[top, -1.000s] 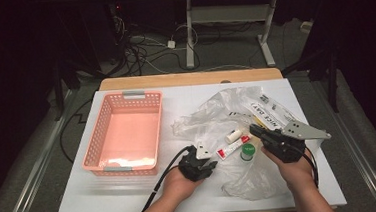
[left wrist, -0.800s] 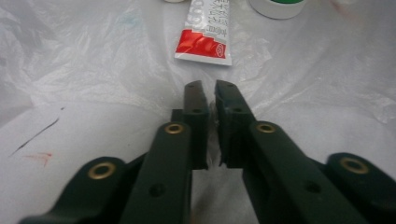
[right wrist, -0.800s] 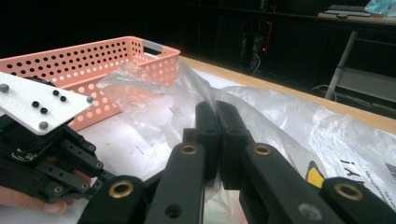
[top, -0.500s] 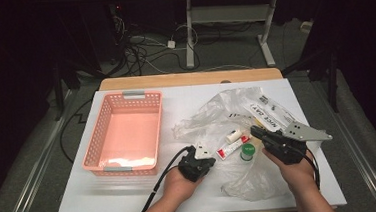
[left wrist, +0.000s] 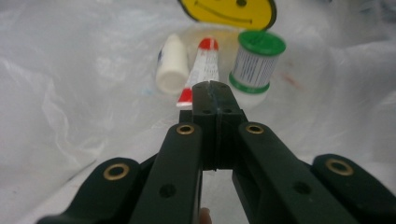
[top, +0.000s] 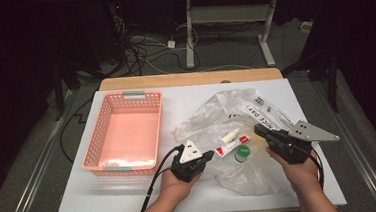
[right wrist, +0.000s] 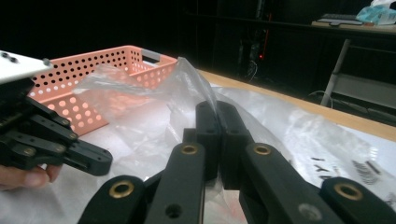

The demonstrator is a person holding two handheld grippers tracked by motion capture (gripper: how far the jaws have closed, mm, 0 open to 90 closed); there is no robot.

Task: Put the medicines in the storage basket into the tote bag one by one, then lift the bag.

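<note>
A crumpled clear plastic bag lies on the white table. A small white bottle, a red-and-white tube and a green-capped spool lie together on it. My left gripper is shut, its tips just short of the tube's red end, with nothing seen between the jaws. Beside the tube are the bottle and the spool. My right gripper is shut on a fold of the bag, which rises in a peak above its jaws.
A pink perforated basket stands at the table's left, with a thin white layer in it. A yellow smiley disc shows behind the small items. Printed black text marks the bag's right part. A wooden strip borders the far edge.
Almost nothing differs. My left gripper has edged slightly forward toward the tube, and the right gripper keeps its place at the bag.
</note>
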